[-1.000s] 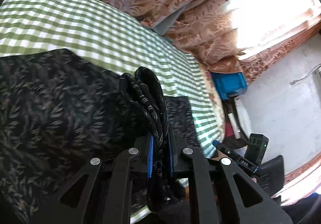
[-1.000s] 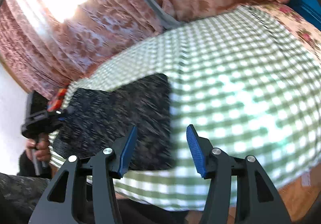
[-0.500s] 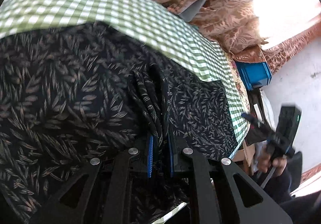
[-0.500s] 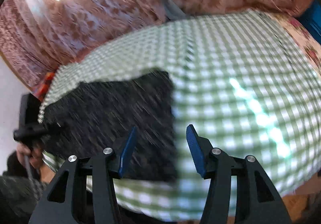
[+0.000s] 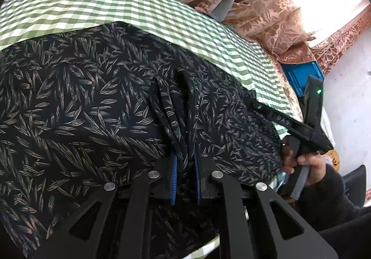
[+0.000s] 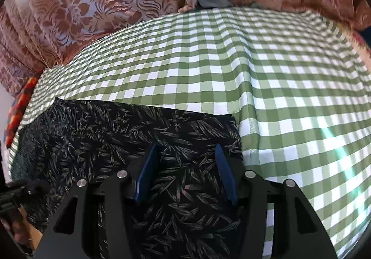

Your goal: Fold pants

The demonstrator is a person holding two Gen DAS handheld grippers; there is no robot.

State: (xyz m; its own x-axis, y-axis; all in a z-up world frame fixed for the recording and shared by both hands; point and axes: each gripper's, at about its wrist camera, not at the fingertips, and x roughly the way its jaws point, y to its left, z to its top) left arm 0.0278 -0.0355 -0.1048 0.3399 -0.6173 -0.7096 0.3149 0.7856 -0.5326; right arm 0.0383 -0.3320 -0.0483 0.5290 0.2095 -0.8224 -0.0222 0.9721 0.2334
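pants (image 5: 81, 105) | black cloth with a pale leaf print | lay spread flat on the green-checked cover, straight far edge, square right corner | one fold of cloth stood bunched up in ridges

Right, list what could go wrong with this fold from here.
1. The left claw pinches only a thin bunched ridge of the pants; a pull might slip it free.
2. The right claw stands open over the pants near their edge, gripping nothing, so that side may sag or crease.
3. The checked cloth underneath already ripples; dragging the pants could bunch it further.
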